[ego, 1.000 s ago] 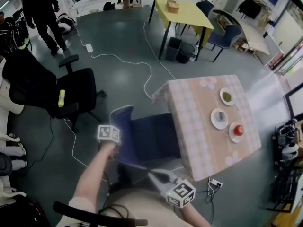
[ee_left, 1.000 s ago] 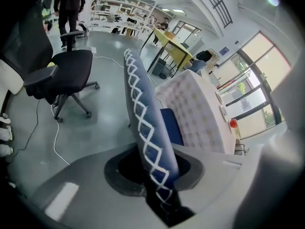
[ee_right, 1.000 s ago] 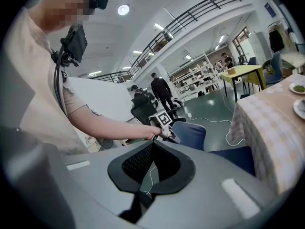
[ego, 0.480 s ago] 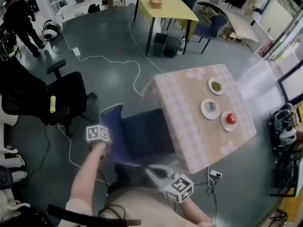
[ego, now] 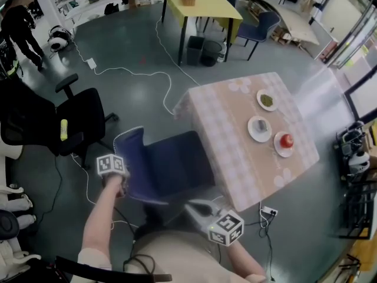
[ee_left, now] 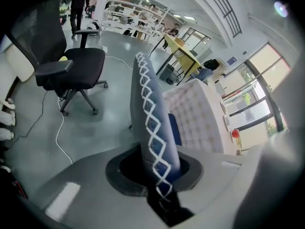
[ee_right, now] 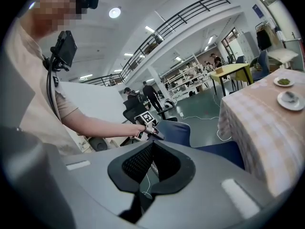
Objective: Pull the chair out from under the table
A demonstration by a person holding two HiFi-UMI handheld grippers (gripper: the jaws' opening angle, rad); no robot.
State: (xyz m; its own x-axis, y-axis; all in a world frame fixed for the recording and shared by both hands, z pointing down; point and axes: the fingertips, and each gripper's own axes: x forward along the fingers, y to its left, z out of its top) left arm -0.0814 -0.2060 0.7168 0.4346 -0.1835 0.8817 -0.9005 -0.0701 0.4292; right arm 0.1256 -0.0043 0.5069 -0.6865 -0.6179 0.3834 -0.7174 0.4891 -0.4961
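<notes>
Beside table (ego: 235, 128): chair (ego: 171, 170) farther out; left fingers (ee_left: 90, 185) pinch backrest (ee_left: 150, 109), right fingers (ee_right: 136, 162) together.

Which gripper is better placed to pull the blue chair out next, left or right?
Left. The left gripper is already clamped on the backrest edge of the blue chair. The right gripper is shut with nothing between its jaws and holds no part of the chair.

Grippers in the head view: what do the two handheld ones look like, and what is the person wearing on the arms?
The left gripper and the right gripper each carry a white cube with black square markers. Up close, the bodies are smooth grey plastic with black, mesh-textured fingers. The arms are bare below short beige sleeves.
</notes>
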